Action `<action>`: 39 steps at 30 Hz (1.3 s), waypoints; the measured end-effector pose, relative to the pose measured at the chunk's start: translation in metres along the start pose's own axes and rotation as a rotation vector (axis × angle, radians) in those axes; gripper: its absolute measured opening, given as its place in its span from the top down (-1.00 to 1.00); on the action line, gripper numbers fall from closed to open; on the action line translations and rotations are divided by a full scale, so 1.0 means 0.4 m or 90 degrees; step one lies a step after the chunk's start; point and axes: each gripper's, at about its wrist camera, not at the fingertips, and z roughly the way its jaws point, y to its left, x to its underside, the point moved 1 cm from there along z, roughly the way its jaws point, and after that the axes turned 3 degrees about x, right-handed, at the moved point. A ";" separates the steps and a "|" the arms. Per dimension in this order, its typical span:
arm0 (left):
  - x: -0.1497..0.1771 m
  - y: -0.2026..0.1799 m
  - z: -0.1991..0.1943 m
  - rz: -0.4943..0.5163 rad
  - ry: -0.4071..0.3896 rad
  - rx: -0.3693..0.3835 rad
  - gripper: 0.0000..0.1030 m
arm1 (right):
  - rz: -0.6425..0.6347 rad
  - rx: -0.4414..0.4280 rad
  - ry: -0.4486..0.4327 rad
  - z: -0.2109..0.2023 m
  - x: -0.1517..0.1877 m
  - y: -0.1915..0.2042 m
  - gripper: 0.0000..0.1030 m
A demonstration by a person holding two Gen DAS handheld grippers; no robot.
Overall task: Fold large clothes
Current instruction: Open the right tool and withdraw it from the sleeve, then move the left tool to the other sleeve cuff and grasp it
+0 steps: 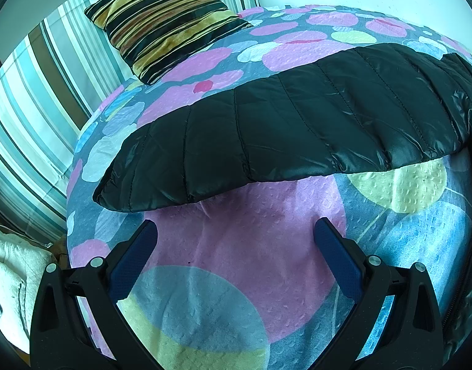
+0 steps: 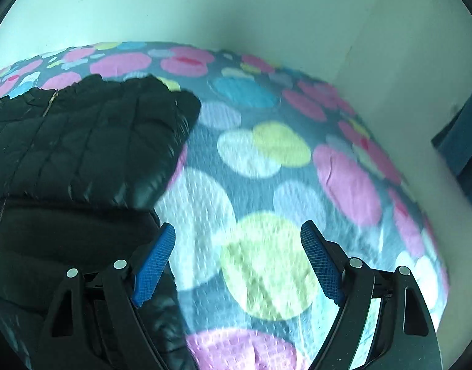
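Note:
A black quilted puffer jacket (image 1: 285, 123) lies on a bed with a dotted bedspread (image 1: 236, 262). In the left wrist view one long sleeve stretches across the bed just ahead of my left gripper (image 1: 236, 231), which is open and empty above the spread. In the right wrist view the jacket (image 2: 81, 141) fills the left side, with a folded part and a zipper showing. My right gripper (image 2: 237, 231) is open and empty over the bedspread (image 2: 267, 160), its left finger beside the jacket's edge.
A striped cushion (image 1: 162, 21) leans at the bed's far left corner against striped curtains (image 1: 29, 117). A white blanket (image 1: 10, 277) lies low at the left. A pale wall (image 2: 267, 9) runs behind and right of the bed.

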 end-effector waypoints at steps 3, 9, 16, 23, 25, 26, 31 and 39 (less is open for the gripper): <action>0.000 0.000 -0.003 0.005 -0.001 -0.006 -0.96 | 0.013 -0.026 0.036 0.042 0.030 0.001 -0.60; -0.001 0.001 -0.007 0.004 -0.001 -0.006 -0.96 | 0.053 -0.066 0.065 0.095 0.061 -0.008 -0.69; 0.002 0.051 -0.003 -0.040 0.033 0.071 -0.96 | 0.068 -0.077 0.068 0.108 0.065 -0.016 -0.78; 0.010 0.206 -0.029 -0.098 0.014 0.082 -0.96 | 0.069 -0.078 0.066 0.103 0.068 -0.018 -0.79; 0.004 0.265 -0.011 -0.139 0.022 0.102 -0.96 | 0.068 -0.077 0.066 0.103 0.068 -0.018 -0.79; -0.001 0.301 0.004 -0.167 0.031 0.122 -0.96 | 0.068 -0.077 0.066 0.103 0.068 -0.018 -0.79; -0.022 0.421 0.053 -0.277 0.033 0.227 -0.96 | 0.068 -0.077 0.066 0.103 0.068 -0.018 -0.79; -0.043 0.460 0.141 -0.332 0.053 0.310 -0.67 | 0.067 -0.076 0.065 0.101 0.069 -0.018 -0.80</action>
